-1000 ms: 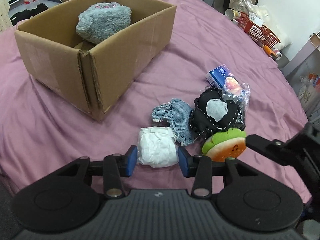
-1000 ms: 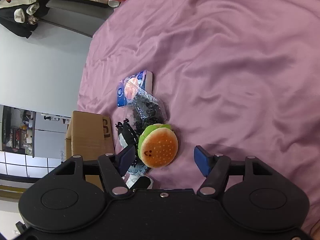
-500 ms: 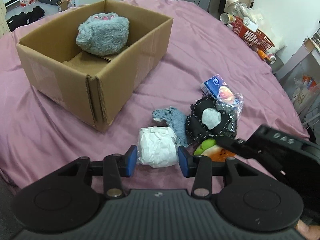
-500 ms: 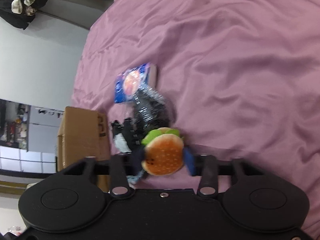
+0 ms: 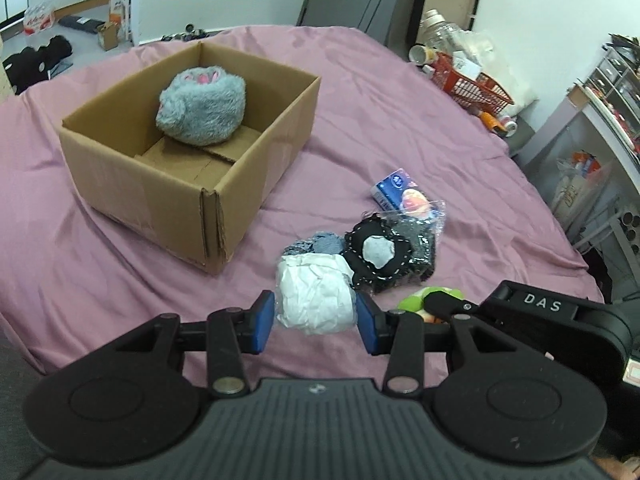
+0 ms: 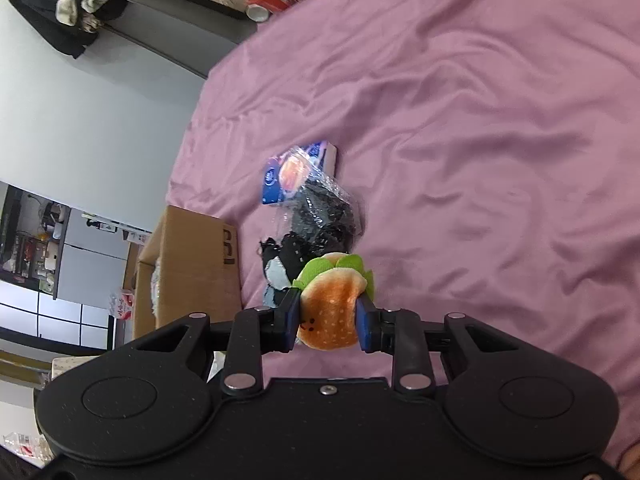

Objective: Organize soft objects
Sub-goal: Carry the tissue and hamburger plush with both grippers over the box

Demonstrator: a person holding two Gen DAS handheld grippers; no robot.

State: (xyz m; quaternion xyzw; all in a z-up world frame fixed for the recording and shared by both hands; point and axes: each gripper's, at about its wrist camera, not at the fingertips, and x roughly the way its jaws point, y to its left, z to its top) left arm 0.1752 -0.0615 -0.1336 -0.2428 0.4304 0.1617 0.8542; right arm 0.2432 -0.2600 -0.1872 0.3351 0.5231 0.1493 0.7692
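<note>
My left gripper is shut on a white crumpled bundle, held just above the pink bedspread. In the right wrist view my right gripper has its jaws closing on a plush hamburger, squeezed between the blue pads and lifted off the cloth. The hamburger also peeks out behind the right gripper's body in the left wrist view. An open cardboard box with a grey furry plush inside stands at the upper left. A black stitched pouch lies on the bedspread.
A blue tissue pack, a clear bag with a pink item and a grey-blue cloth lie by the pouch. A red basket with bottles sits at the bed's far right edge. Shelves stand at the right.
The right gripper closed around the plush hamburger and lifted it off the bedspread. The left gripper rose with the white bundle still in its pads.
</note>
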